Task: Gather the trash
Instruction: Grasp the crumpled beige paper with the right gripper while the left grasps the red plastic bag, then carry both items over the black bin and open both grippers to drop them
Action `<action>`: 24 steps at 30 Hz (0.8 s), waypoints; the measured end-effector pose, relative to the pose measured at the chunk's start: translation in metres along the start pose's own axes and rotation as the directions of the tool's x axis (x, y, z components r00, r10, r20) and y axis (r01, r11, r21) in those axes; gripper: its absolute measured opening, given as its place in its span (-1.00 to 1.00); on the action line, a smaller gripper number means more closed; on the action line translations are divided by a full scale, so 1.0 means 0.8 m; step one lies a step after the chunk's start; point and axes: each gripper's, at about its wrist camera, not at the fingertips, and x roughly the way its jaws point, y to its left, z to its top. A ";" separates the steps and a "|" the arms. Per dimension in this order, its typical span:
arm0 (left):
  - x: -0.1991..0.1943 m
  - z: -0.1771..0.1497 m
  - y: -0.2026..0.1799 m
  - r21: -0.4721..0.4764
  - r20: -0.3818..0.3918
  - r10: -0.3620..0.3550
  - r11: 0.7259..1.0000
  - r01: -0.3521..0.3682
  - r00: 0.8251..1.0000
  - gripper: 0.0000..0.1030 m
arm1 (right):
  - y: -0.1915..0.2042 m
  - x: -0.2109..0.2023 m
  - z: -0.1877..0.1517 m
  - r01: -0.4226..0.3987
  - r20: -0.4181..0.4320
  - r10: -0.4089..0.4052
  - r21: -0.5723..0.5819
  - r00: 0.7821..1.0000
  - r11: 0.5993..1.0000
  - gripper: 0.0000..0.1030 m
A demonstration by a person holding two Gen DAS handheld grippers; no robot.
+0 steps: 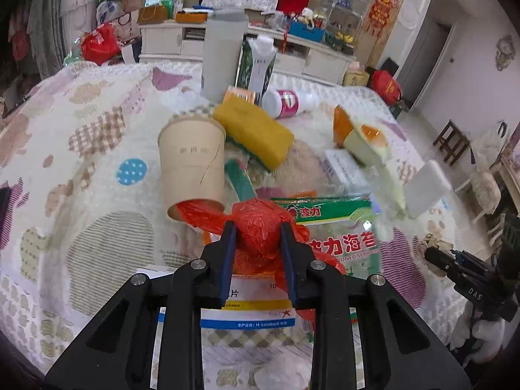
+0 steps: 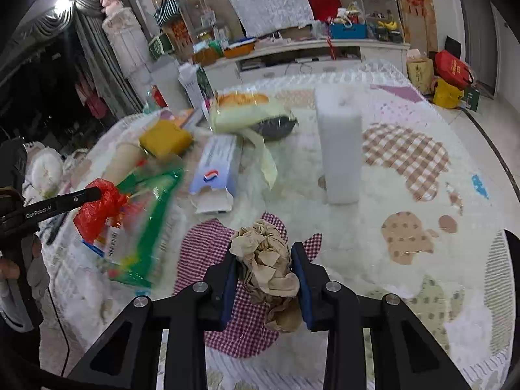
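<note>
Left gripper [image 1: 258, 239] pinching red bag [image 1: 260, 227], pads squeezing its balled middle, loose tails spilling onto seaweed pack [image 1: 341, 227] and white box [image 1: 247, 305] below. Right gripper [image 2: 264, 268] clamped on paper wad [image 2: 265, 260], sitting over checked patch of the cloth [image 2: 390, 123]. Both pieces low, near the surface. Judgement: grasp made, lift comes next. Lift straight up, slow, so bag tails don't drag the seaweed pack or tip paper cup [image 1: 191, 165] just beyond. Wad is loose and crumpled, keep the squeeze firm. Sponge [image 1: 256, 133], bottle [image 1: 289, 102], foam block [image 2: 341, 149] stay put. No bin visible in either view
</note>
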 end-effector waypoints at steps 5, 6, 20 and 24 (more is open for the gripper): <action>-0.032 0.007 -0.014 0.008 0.038 -0.037 0.999 0.037 0.999 -0.61 | -0.004 -0.031 0.002 -0.002 0.040 0.003 -0.006 0.999 1.000 -0.40; -0.039 0.008 -0.021 0.015 0.045 -0.050 0.999 0.050 0.998 -0.62 | -0.006 -0.037 0.002 -0.003 0.046 0.003 -0.007 0.999 1.000 -0.40; -0.054 0.029 -0.174 0.177 0.009 -0.264 0.950 0.258 0.965 -0.63 | -0.095 -0.121 -0.020 0.113 0.130 -0.125 0.098 0.984 0.989 -0.40; -0.045 0.024 -0.251 0.265 -0.046 -0.316 0.911 0.317 0.948 -0.63 | -0.151 -0.145 -0.031 0.182 0.130 -0.208 0.186 0.969 0.966 -0.40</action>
